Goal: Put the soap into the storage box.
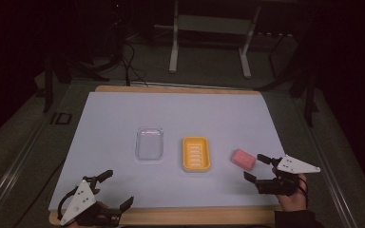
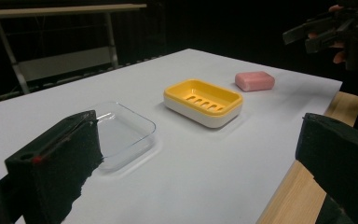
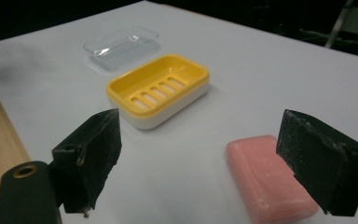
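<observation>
A pink soap bar (image 1: 243,159) (image 2: 255,80) (image 3: 268,179) lies on the white table sheet, right of a yellow soap dish (image 1: 196,153) (image 2: 203,101) (image 3: 158,89) with a slotted floor. Left of the dish sits a clear plastic lid (image 1: 149,143) (image 2: 119,134) (image 3: 121,45). My right gripper (image 1: 256,167) (image 3: 205,161) is open just beside the soap, which lies under its right-hand jaw in the right gripper view. My left gripper (image 1: 118,189) (image 2: 200,161) is open and holds nothing, near the front left corner of the sheet.
The white sheet (image 1: 123,114) covers a wooden board (image 1: 180,216) whose edge shows at the front. A metal stand (image 1: 209,28) and cables (image 1: 130,66) lie on the floor beyond the table. The surroundings are dark.
</observation>
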Tool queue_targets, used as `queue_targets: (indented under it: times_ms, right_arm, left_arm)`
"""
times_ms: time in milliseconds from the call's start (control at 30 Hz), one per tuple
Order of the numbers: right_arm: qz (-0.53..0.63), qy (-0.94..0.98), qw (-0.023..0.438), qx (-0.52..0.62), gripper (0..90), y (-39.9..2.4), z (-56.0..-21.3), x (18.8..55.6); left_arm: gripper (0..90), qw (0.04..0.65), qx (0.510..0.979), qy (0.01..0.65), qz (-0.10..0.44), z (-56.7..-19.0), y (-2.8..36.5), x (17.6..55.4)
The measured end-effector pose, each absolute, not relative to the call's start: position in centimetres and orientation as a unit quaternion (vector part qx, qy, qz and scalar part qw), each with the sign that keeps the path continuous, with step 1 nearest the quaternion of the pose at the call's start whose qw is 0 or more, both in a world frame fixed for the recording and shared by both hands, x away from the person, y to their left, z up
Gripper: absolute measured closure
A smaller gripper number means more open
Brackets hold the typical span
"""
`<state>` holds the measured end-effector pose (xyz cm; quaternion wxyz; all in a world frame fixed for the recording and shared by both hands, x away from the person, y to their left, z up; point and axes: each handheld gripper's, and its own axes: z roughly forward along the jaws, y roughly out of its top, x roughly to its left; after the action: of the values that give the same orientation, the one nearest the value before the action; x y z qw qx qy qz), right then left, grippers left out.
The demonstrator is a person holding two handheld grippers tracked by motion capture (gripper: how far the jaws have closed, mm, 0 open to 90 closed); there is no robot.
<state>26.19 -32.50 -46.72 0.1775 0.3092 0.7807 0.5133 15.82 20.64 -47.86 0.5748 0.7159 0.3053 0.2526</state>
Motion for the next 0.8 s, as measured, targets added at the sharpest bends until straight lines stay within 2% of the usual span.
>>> queue_targets:
  times_ms: [133,167,200,267,800]
  right_arm:
    - [0.515,0.77,0.201,0.317,13.7,-32.8,-46.5,26.1]
    - [0.514,0.767,0.213,0.321,13.7,-32.9,-46.5,26.1]
    - [0.51,0.757,0.245,0.326,13.3,-33.1,-46.2,25.9]
    - [0.509,0.75,0.261,0.332,13.0,-33.2,-46.1,25.8]
    - [0.433,0.755,0.299,0.39,11.8,-32.5,-46.7,27.0]
  left_arm:
    - [0.5,0.574,0.715,0.305,0.256,-47.9,20.6,15.9]
    - [0.5,0.573,0.716,0.305,0.257,-47.9,20.6,15.9]
    - [0.6,0.572,0.717,0.304,0.256,-47.8,20.5,15.9]
    - [0.5,0.572,0.718,0.303,0.255,-47.8,20.4,15.9]
    - [0.6,0.561,0.727,0.303,0.257,-48.0,20.2,16.2]
